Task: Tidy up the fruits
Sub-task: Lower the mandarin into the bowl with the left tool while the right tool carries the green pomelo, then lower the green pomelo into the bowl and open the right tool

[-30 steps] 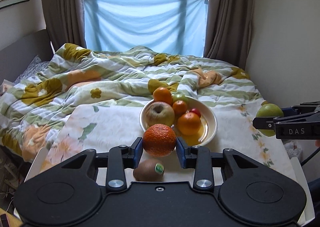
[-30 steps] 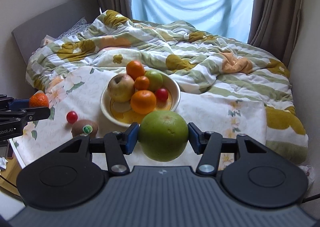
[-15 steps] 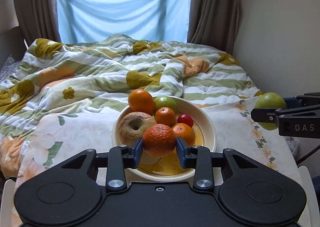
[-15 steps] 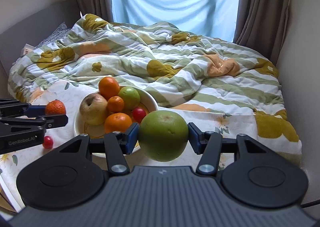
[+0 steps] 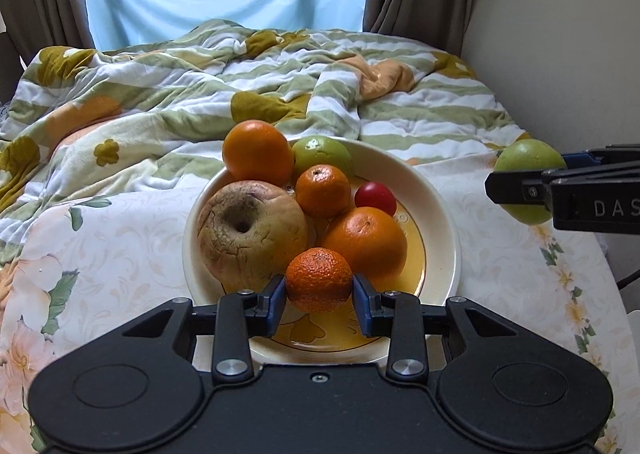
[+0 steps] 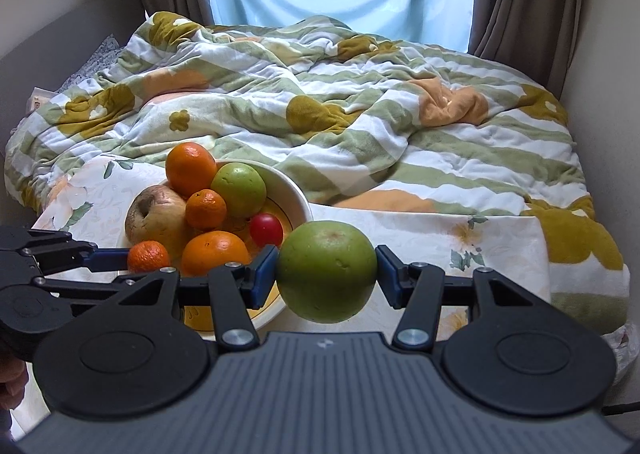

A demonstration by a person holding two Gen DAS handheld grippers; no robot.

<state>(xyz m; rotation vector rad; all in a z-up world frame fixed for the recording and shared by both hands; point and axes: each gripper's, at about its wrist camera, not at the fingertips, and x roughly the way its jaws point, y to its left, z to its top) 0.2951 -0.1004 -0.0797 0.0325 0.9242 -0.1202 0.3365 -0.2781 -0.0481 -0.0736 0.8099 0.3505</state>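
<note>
My left gripper (image 5: 319, 296) is shut on a small tangerine (image 5: 319, 279) and holds it over the near part of the cream fruit bowl (image 5: 444, 238). The bowl holds a wrinkled apple (image 5: 250, 232), two oranges (image 5: 258, 152), a small tangerine, a green fruit and a red cherry tomato (image 5: 375, 198). My right gripper (image 6: 326, 276) is shut on a large green apple (image 6: 326, 270), held to the right of the bowl (image 6: 298, 198). In the right wrist view the left gripper (image 6: 132, 256) reaches in from the left with the tangerine (image 6: 149, 256).
The bowl stands on a floral cloth (image 5: 108, 246) over a bed. A rumpled striped quilt (image 5: 280, 82) lies behind it. A wall (image 5: 560, 34) is close on the right, and curtains and a window are at the back.
My left gripper has carried the tangerine forward from in front of the bowl to over it. My right gripper has moved left, closer to the bowl, still holding the green apple.
</note>
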